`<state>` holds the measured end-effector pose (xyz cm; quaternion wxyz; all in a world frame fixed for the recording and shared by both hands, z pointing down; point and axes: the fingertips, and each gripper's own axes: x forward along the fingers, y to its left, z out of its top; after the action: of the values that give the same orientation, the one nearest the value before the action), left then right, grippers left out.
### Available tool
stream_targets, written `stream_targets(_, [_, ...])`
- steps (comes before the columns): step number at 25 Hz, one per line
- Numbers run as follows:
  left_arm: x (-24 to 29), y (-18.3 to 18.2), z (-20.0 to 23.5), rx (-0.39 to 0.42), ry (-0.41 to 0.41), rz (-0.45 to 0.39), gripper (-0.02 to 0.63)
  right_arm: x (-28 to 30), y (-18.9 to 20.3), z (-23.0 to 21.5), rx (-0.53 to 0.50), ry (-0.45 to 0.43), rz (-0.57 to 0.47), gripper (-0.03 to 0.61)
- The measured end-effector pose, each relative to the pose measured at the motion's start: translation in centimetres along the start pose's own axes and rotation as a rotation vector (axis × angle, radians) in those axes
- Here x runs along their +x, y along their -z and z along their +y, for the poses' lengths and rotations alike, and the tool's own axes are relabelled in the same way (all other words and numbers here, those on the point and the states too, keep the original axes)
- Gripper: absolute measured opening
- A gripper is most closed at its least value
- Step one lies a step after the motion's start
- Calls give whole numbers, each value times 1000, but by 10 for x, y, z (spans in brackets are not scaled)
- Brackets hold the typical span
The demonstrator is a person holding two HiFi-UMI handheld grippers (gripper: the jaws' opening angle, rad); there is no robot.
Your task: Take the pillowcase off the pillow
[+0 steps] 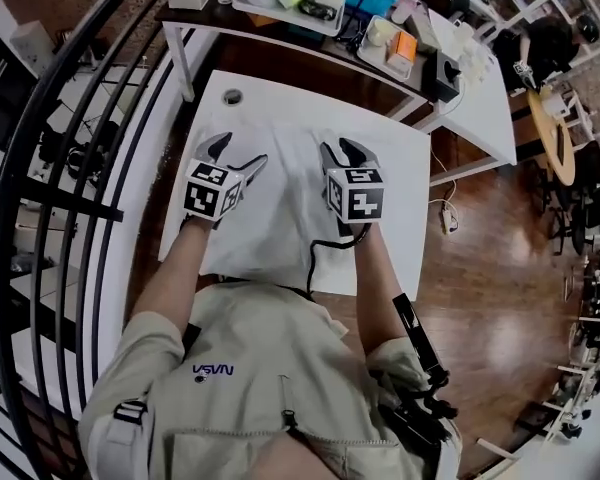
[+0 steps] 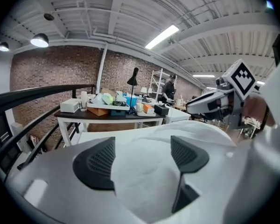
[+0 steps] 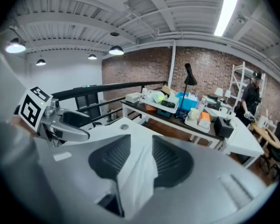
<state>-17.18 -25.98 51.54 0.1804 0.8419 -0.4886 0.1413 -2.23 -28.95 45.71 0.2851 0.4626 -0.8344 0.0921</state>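
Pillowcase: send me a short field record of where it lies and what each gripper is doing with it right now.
pillowcase: white, bunched on the table
table: white, round hole near its far left corner
left gripper: jaws wide apart over a bulge of the fabric, not pinching it
right gripper: jaws closed on an upright fold of the pillowcase
progress: cannot tell how far off it is; all the fabric is white
behind: dark-topped table with cluttered trays

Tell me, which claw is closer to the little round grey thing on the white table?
Left. In the head view the left claw sits close below the round grey disc; the right claw, pinching the pillowcase, is farther off to its lower right.
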Motion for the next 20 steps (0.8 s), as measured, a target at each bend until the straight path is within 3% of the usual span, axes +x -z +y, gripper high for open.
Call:
stream_targets(6, [41, 42, -6, 1, 59, 167, 370, 48, 26, -10, 21, -9, 141, 153])
stream_targets(11, [39, 54, -28, 14, 136, 220, 196, 72, 53, -14, 11, -40, 291, 166])
stream_targets(15, [14, 41, -46, 44, 143, 126, 53, 80, 69, -11, -8, -62, 375, 164])
stream_targets(18, [-10, 26, -51, 51, 108, 16, 29, 73, 71, -11, 16, -36, 353, 15])
stream_targets(20, [-28, 14, -51, 38, 83, -56, 25, 63, 65, -24, 13, 19, 314, 11])
